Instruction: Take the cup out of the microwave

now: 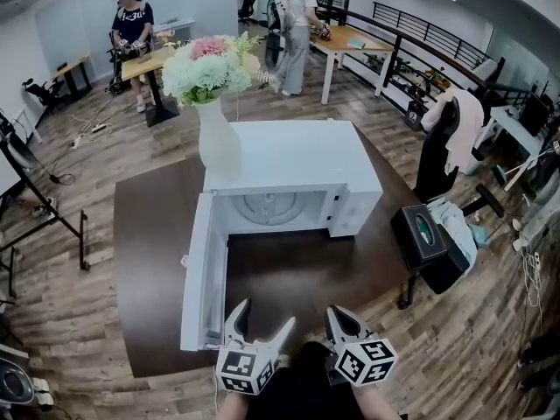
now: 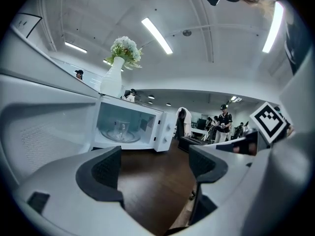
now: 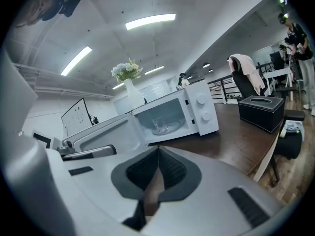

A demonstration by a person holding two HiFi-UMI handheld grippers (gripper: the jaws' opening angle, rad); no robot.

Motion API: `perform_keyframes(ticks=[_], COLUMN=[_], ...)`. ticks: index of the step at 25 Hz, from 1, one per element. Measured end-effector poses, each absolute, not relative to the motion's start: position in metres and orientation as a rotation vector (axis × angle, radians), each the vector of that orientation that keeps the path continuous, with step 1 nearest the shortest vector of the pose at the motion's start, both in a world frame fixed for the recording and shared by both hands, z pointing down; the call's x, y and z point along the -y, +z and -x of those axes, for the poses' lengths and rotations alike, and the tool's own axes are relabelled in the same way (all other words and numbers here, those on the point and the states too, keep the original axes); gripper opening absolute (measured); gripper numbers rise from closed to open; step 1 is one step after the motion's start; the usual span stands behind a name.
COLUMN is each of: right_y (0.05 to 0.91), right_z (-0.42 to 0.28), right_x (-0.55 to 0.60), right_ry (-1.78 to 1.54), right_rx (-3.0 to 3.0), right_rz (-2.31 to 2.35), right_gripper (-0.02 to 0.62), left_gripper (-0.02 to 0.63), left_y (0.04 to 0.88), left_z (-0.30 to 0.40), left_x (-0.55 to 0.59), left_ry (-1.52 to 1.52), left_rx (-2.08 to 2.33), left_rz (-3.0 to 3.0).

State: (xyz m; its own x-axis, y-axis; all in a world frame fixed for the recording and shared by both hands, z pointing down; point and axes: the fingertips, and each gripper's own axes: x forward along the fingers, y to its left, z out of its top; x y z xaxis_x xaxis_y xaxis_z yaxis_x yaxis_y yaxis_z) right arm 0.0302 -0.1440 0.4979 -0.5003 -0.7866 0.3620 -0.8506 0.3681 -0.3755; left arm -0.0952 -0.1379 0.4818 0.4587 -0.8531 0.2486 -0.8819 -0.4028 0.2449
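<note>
Dark worktop carries white microwave, door swung open. Left gripper low in front of it, jaws spread wide, empty. Right gripper beside it, jaws pressed together, nothing between. Clear cup sits inside microwave on turntable, well apart from both.

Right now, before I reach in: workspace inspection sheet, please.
Surface: dark wood table, bare in front of the microwave.
Job's things: white microwave, door swung open to the left; clear cup upright inside.
Clutter: vase of flowers on the microwave top; black box at the table's right edge.
Grippers: left gripper claw open, empty; right gripper claw shut, empty; both short of the microwave.
Cables: cables loose on the floor, far left.
Surroundings: people working behind; chair draped with clothing at right.
</note>
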Motion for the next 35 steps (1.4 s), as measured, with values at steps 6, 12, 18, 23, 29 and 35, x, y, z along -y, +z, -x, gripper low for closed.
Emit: perform_keyframes(ticks=[6,12,18,23,29,35], right_y=[0.506,0.513,0.515,0.518,0.521,0.527], right_z=[-0.025,-0.028,-0.033,-0.036,-0.041,-0.041], right_x=[0.155,0.178,0.212,0.236,0.266,0.292], right_ry=[0.808,0.818,0.781,0.797,0.816,0.834], right_rx=[2.488,2.481,2.48,2.484,2.482,2.486], right_rz=[-1.462,-1.423,-1.395,-1.373,-1.325,-1.264], right_gripper=[-0.006,-0.005,-0.006,-0.006,-0.005,-0.006], left_gripper=[0.407,0.407,0.407,0.407,0.407,0.407], left_y=[0.486,0.494,0.496,0.499,0.501,0.506], left_z=[0.095,0.094,0.094,0.094,0.094,0.095], left_x=[0.146,0.169,0.203,0.228,0.267,0.304], left_ry=[0.109,0.109,0.113,0.118,0.136,0.132], left_rx=[1.492,1.535,1.578,1.598,1.644,1.699], left_rz=[-2.358,-2.316,-2.285,-2.263,-2.228,-2.183])
